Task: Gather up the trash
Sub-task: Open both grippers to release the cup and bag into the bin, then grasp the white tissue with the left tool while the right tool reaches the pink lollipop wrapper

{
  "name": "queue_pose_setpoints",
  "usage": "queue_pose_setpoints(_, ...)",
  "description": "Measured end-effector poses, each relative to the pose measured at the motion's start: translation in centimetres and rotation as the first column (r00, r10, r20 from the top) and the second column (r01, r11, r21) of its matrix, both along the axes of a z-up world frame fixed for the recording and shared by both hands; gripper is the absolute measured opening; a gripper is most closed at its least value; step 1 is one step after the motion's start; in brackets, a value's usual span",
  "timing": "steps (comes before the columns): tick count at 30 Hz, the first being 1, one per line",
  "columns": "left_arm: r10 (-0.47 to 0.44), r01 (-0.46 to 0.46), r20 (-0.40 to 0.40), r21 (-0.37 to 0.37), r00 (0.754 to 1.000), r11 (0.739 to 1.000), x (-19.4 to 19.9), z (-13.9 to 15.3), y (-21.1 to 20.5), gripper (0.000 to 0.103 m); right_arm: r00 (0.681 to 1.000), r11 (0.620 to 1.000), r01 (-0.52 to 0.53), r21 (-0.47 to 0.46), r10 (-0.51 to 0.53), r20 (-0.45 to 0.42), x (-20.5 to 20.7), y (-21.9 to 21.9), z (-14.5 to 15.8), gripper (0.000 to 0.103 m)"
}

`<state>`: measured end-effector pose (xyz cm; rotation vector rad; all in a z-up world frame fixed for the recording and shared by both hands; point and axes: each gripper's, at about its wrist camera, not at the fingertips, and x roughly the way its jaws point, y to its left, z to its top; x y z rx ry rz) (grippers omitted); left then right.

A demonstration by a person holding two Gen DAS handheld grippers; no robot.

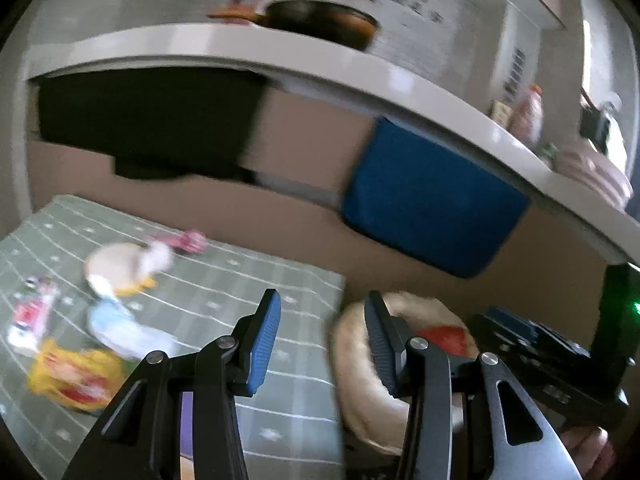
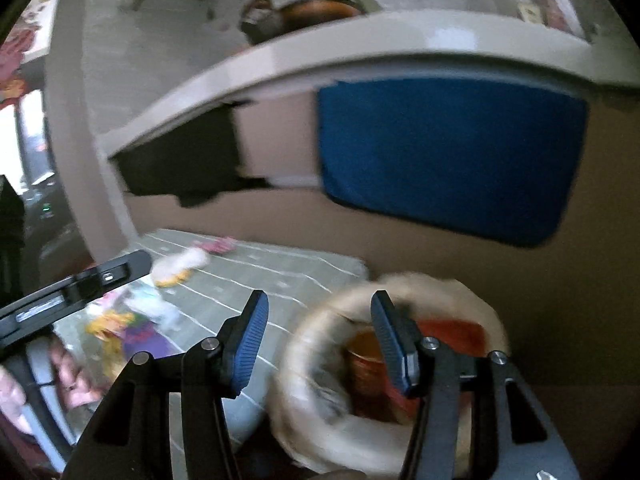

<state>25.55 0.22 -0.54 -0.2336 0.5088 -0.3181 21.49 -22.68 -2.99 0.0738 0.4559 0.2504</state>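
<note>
Both views are motion-blurred. Trash lies on a green checked mat: a yellow wrapper, a pale blue wrapper, a white and yellow piece, a pink wrapper and a red and white packet. A cream round basket stands right of the mat with red and orange items inside. My left gripper is open and empty above the mat's right edge. My right gripper is open and empty over the basket's left rim. The trash also shows at left in the right wrist view.
A white counter edge runs overhead, with a dark pan on it. A blue cloth and a black cloth hang on the brown cabinet front. The other gripper crosses the right wrist view at left.
</note>
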Motion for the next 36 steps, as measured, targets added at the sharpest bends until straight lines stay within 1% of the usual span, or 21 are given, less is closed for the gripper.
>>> queue_pose_setpoints(3, 0.087, -0.087, -0.003, -0.009, 0.996, 0.996, 1.3, 0.6, 4.3, 0.045, 0.999, 0.999, -0.038, -0.009, 0.039, 0.005, 1.4, 2.7, 0.6, 0.051)
queue_pose_setpoints(6, 0.169, -0.170, -0.005, -0.018, 0.986, 0.985, 2.7, 0.9, 8.8, 0.045, 0.997, 0.997, -0.081, -0.014, 0.081, -0.010, 3.7, 5.1, 0.6, 0.051)
queue_pose_setpoints(9, 0.221, -0.222, -0.029, -0.046, 0.975, 0.974, 4.0, 0.5, 13.3, 0.045, 0.990, 0.991, -0.131, -0.015, 0.130, -0.047, 6.6, 7.6, 0.1, 0.051)
queue_pose_setpoints(11, 0.233, -0.235, -0.035, -0.059, 0.972, 0.970, 4.6, 0.0, 15.2, 0.045, 0.984, 0.985, -0.169, -0.028, 0.167, -0.065, 8.8, 9.8, -0.4, 0.051)
queue_pose_setpoints(15, 0.239, -0.242, -0.051, -0.046, 0.970, 0.969, 6.4, -1.2, 17.8, 0.045, 0.966, 0.968, -0.243, -0.057, 0.236, -0.108, 13.1, 13.9, -1.7, 0.051)
queue_pose_setpoints(19, 0.214, -0.222, -0.110, -0.066, 0.971, 0.973, 9.0, -2.9, 20.6, 0.045, 0.938, 0.943, -0.323, -0.078, 0.308, -0.157, 17.3, 18.3, -3.0, 0.051)
queue_pose_setpoints(22, 0.224, -0.233, -0.136, -0.051, 0.965, 0.971, 10.5, -3.8, 21.6, 0.045, 0.916, 0.927, -0.366, -0.081, 0.344, -0.208, 20.7, 21.2, -4.2, 0.051)
queue_pose_setpoints(25, 0.208, -0.223, -0.179, -0.065, 0.962, 0.973, 12.6, -4.8, 22.6, 0.045, 0.901, 0.924, -0.379, -0.050, 0.356, -0.248, 23.8, 23.0, -5.3, 0.051)
queue_pose_setpoints(29, 0.176, -0.202, -0.253, -0.084, 0.951, 0.976, 15.7, -6.4, 23.5, 0.045, 0.895, 0.932, -0.361, -0.019, 0.340, -0.288, 27.6, 24.2, -6.7, 0.051)
queue_pose_setpoints(32, 0.167, -0.194, -0.276, -0.074, 0.947, 0.978, 17.5, -7.4, 23.7, 0.045, 0.895, 0.938, -0.346, -0.018, 0.324, -0.307, 29.6, 24.5, -7.5, 0.051)
queue_pose_setpoints(36, 0.166, -0.200, -0.304, -0.083, 0.938, 0.976, 18.9, -8.5, 24.0, 0.045, 0.877, 0.934, -0.356, -0.030, 0.323, -0.357, 31.8, 25.3, -9.0, 0.051)
